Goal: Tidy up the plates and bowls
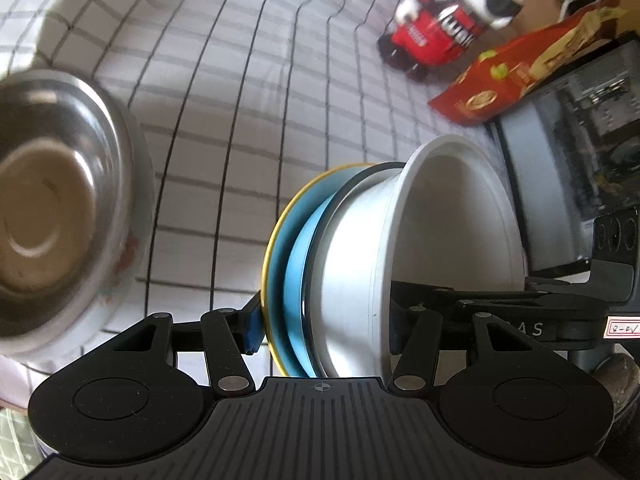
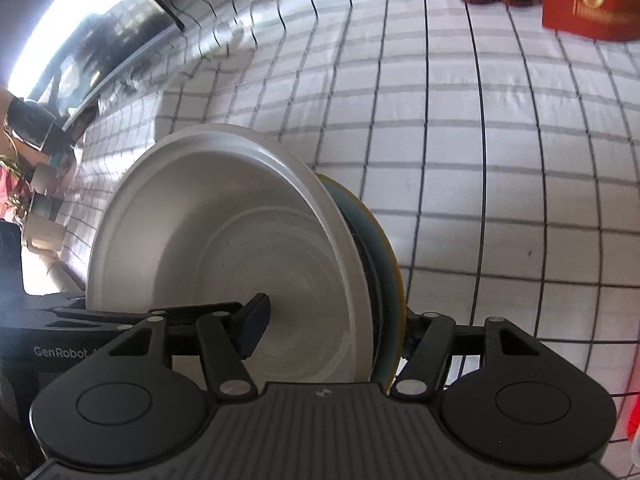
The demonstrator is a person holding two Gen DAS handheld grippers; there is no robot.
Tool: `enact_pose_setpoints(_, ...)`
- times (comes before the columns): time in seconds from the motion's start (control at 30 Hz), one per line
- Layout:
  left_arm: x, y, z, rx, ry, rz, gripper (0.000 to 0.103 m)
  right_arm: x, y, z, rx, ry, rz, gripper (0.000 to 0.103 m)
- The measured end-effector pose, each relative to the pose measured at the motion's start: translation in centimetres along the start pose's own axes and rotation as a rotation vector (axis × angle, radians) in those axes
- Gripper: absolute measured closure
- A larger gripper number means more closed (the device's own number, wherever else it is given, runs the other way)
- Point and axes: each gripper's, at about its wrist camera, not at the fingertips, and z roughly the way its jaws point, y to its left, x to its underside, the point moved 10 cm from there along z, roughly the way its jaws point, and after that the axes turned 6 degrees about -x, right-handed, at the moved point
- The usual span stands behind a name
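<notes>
From the left wrist view you have one steel bowl (image 1: 60, 208) at the far left on the checked cloth (image 1: 248, 92), then your left gripper (image 1: 322, 332) clamped across one stack: a blue plate (image 1: 280, 264) with a yellow rim and one white bowl (image 1: 360, 264). Your right gripper (image 2: 332, 328) pinches that same stack (image 2: 224, 248), one finger (image 2: 254, 326) inside the bowl; one toy (image 1: 448, 24) and one red box (image 1: 512, 72) sit beyond

Black ribbed gripper bodies, silver rivets, blue pads (image 1: 253, 330), "GenRobot" lettering.
</notes>
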Motion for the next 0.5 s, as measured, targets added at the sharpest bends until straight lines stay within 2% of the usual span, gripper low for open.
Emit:
enact_pose_setpoints(0.13, -1.9, 0.6, -4.1, 0.004, -0.062, 0.004, 0.045, -2.5, 4.3, -1.7, -0.014, -0.056, -0.066, 0.039)
enact_pose_setpoints(0.23, -3.4, 2.6, -7.7, -0.024, -0.110, -0.003, 0.045, -4.3, 8.3, -1.3, -0.051, -0.073, -0.112, 0.039)
enact_pose_setpoints(0.37, -4.8, 7.4, -11.5, -0.108, -0.149, -0.037, 0.045, -5.8, 13.6, 2.3, -0.129, -0.045, -0.160, 0.038)
enact_pose_setpoints(0.5, -5.3, 13.0, -12.2, -0.187, -0.134, -0.093, 0.044, -6.0, 16.8, 7.9, -0.187, 0.036, -0.144, 0.038)
